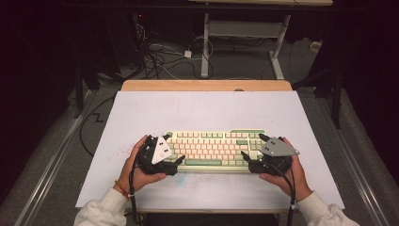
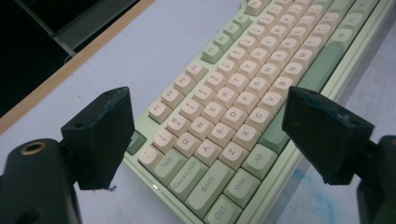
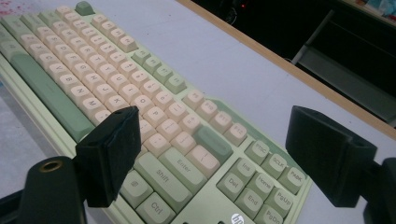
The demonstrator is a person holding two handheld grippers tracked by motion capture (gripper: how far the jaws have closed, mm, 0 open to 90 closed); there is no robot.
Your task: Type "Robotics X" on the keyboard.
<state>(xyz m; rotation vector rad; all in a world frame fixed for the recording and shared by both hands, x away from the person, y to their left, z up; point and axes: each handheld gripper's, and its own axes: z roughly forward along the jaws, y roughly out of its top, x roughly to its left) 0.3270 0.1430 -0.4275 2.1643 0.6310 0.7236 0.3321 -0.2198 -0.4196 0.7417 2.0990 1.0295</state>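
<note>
A pale green plastic keyboard with cream keycaps (image 1: 214,149) lies near the front edge of the white surface (image 1: 141,113), seemingly so both hands reach its ends. At its left end, the left tool (image 1: 178,161) hovers, jaws wide apart, gripping nothing. At its right end, the right tool (image 1: 245,156) gapes equally, empty.

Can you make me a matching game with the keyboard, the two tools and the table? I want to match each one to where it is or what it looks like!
1. keyboard
2. left tool
3. right tool
4. table

A. open, over the Enter-key end
B. white top, wooden far edge
C. open, over the Tab-key end
D. green with cream keys

Pairs: 1-D, 2-C, 3-A, 4-B
</note>
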